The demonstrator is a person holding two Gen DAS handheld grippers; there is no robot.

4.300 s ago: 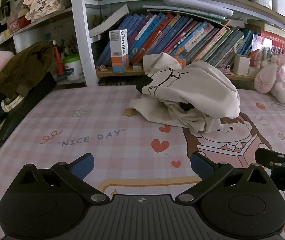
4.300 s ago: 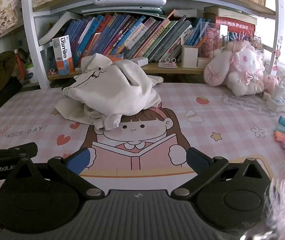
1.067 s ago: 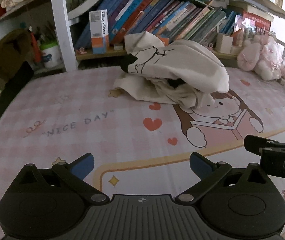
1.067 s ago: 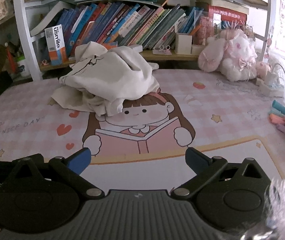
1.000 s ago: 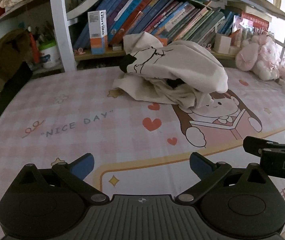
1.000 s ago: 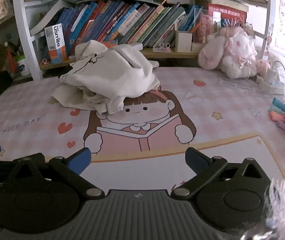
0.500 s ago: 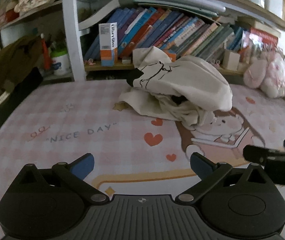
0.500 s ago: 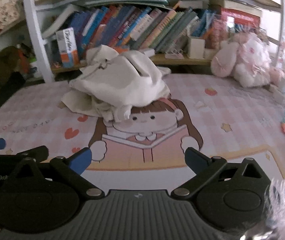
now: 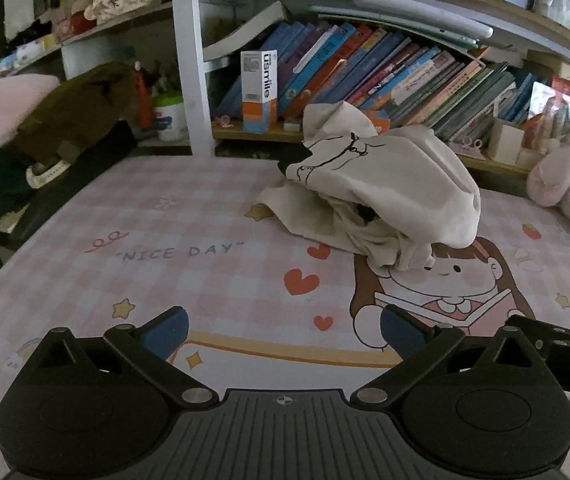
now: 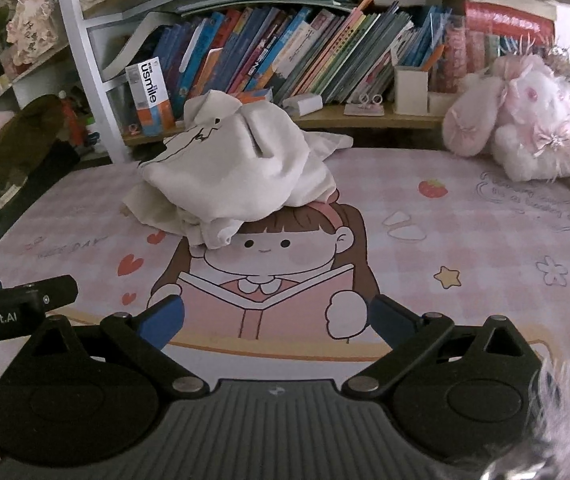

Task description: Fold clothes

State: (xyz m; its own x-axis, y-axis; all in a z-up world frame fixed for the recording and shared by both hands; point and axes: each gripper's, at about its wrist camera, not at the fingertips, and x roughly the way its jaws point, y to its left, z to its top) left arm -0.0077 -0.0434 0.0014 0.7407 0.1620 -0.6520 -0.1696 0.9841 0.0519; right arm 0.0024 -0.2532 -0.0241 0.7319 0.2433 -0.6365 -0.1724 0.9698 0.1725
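Left wrist view: low over the near edge of the pink cartoon desk mat (image 9: 205, 216), facing the bookshelf (image 9: 365, 64), aimed left of centre; own spread fingers fill the bottom. Right wrist view: same height, just beside it to the right, facing the same way. Both share the crumpled cream garment (image 9: 385, 184) (image 10: 237, 172) mid-distance, the usmile box (image 9: 259, 92) (image 10: 151, 96), the book row; each catches the other gripper at its frame edge
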